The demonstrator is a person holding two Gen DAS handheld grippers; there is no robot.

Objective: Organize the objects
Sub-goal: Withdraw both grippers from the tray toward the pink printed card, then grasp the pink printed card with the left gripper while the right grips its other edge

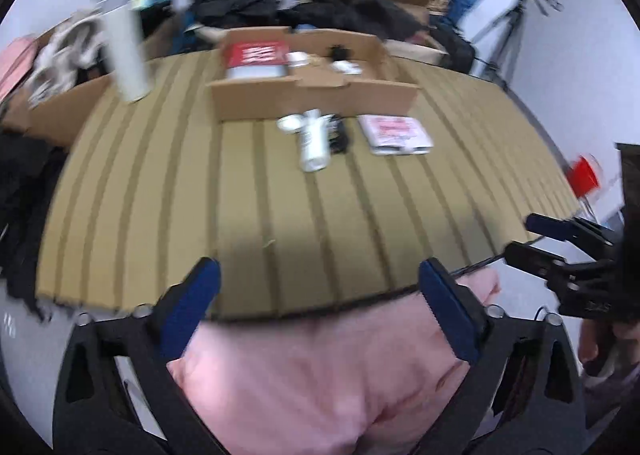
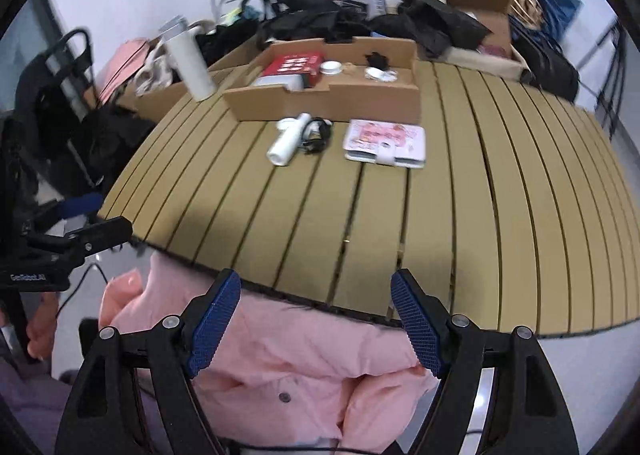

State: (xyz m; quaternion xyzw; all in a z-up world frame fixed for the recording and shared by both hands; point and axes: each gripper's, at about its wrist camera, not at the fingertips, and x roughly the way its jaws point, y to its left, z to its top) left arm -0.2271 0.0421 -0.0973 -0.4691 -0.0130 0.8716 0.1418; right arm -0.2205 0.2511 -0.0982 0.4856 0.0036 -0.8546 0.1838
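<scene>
On the slatted wooden table lie a white bottle on its side, a small white round lid, a coiled black cable and a flat pink-and-white pack. Behind them stands a shallow cardboard box holding a red carton and small white and black items. My left gripper is open and empty at the table's near edge. My right gripper hangs beside it, also open and empty. Both are well short of the objects.
A pink garment lies below both grippers, off the near edge. A tall white tumbler stands at the back left. Dark bags and cardboard boxes crowd the far side. A tripod and a red cup are to the right.
</scene>
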